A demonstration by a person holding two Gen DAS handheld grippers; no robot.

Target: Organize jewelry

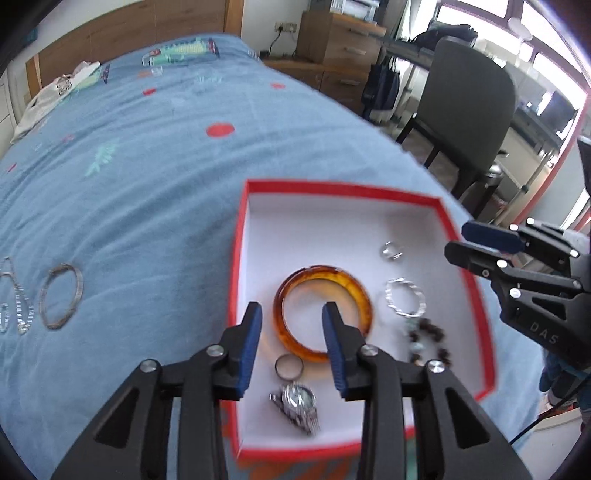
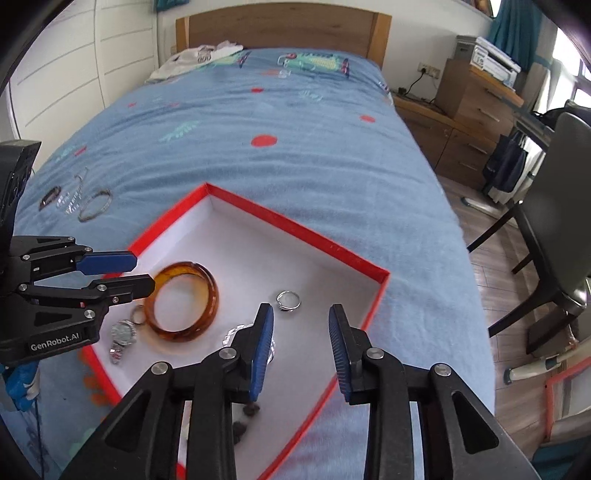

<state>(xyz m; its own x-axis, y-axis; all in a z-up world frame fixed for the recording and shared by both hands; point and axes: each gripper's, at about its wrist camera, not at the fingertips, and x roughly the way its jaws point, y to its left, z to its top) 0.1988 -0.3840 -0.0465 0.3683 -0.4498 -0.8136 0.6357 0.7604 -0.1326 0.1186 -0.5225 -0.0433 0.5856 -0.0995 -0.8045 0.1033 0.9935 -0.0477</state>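
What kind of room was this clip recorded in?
A bedroom, most likely, doubling as a study: a bed with a blue patterned cover and wooden headboard, a wooden drawer unit beside it, and a dark chair on wood flooring.

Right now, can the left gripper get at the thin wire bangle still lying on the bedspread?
Probably yes. The left gripper is open and empty over the red box, and the wire bangle lies uncovered on the bedspread to its left, with nothing between them.

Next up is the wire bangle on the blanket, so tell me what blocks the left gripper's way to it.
Nothing visible. The wire bangle lies on open blanket, left of the red box; the left gripper hangs open over the box.
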